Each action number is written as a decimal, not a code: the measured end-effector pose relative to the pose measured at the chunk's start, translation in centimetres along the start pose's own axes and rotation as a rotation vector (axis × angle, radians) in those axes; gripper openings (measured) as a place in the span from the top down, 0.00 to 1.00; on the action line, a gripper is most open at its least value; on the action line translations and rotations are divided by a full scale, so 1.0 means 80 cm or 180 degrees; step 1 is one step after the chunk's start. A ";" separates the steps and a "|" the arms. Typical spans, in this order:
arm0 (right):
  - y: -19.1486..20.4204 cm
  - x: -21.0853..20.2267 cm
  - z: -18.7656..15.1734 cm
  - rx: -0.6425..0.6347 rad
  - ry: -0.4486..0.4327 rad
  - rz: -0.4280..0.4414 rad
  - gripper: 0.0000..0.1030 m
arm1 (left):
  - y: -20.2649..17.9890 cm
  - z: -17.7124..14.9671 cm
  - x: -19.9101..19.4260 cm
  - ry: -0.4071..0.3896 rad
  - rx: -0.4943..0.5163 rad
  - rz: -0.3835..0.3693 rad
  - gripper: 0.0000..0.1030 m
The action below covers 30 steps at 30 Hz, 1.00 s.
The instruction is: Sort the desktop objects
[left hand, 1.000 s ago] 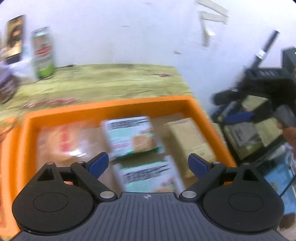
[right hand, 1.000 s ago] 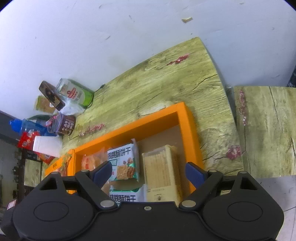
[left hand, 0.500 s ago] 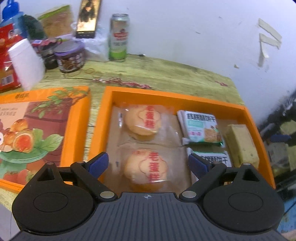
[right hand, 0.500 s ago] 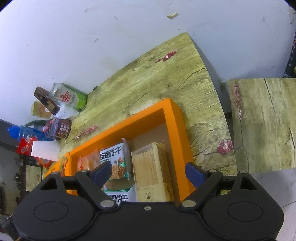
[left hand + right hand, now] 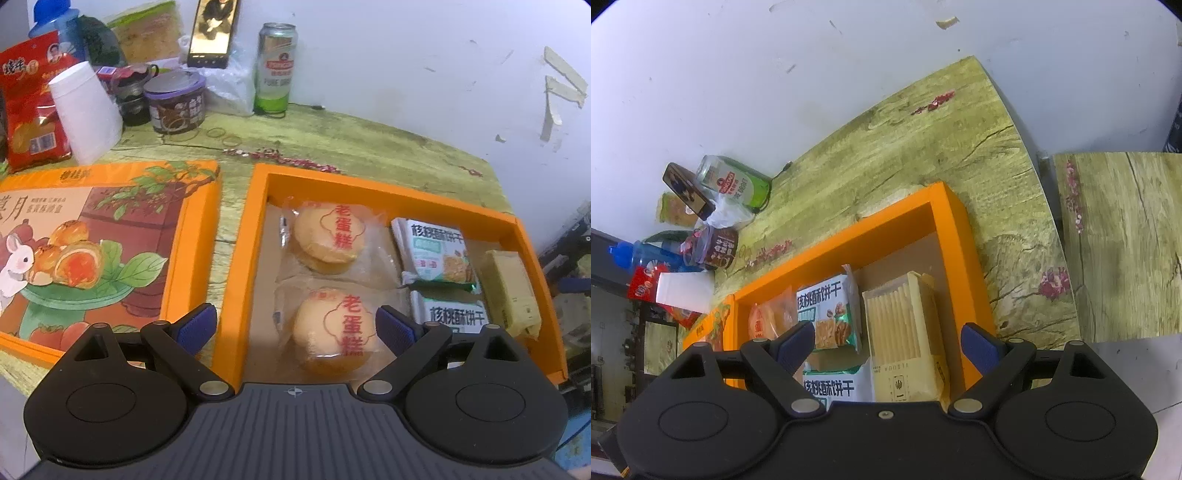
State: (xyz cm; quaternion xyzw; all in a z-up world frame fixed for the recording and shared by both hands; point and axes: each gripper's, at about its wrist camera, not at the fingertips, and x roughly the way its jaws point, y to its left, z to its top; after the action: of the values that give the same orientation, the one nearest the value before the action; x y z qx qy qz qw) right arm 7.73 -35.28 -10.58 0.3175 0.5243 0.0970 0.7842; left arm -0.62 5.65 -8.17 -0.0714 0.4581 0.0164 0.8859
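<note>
**Both grippers hang open over the orange snack box**

From the left wrist view, the left gripper (image 5: 295,326) hangs with its jaws spread wide and nothing between the blue pads. Below it sits the orange box (image 5: 243,258), open on the green wood-grain table (image 5: 369,147). At the left of the box lie two wrapped egg cakes, the far egg cake (image 5: 328,236) and the near egg cake (image 5: 334,336), one behind the other. To their right are two walnut biscuit packs (image 5: 436,251), and against the right wall lies a yellow cracker pack (image 5: 511,291). Just left of the box lies its printed lid (image 5: 92,251), flat on the table. At the far edge, by the wall, stand a beer can (image 5: 275,70), a phone (image 5: 212,31) propped upright, a purple-lidded tub (image 5: 175,101), an upturned white cup (image 5: 86,110) and a red snack bag (image 5: 27,107).

From the right wrist view, the right gripper (image 5: 888,343) is likewise wide open and empty, poised above the right end of the orange box (image 5: 955,229). The yellow cracker pack (image 5: 905,325) lies directly beneath the gap, with a walnut biscuit pack (image 5: 827,312) to its left. A second table (image 5: 1123,240) stands to the right.
</note>
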 end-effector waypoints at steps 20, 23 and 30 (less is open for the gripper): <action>0.001 0.003 -0.010 0.0003 0.0034 -0.0015 0.17 | 0.029 -0.019 -0.002 0.0069 -0.0090 0.0136 0.09; 0.001 0.003 -0.011 0.0000 0.0043 -0.0019 0.17 | 0.030 -0.022 -0.003 0.0070 -0.0102 0.0148 0.09; 0.002 0.003 -0.013 -0.0016 0.0036 -0.0013 0.17 | 0.034 -0.026 -0.004 0.0072 -0.0112 0.0167 0.09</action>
State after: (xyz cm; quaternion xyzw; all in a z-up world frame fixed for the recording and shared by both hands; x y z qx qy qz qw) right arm 6.97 -34.65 -10.88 0.3138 0.5291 0.0984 0.7822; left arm -2.72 8.09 -9.43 -0.0751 0.4695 0.0470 0.8785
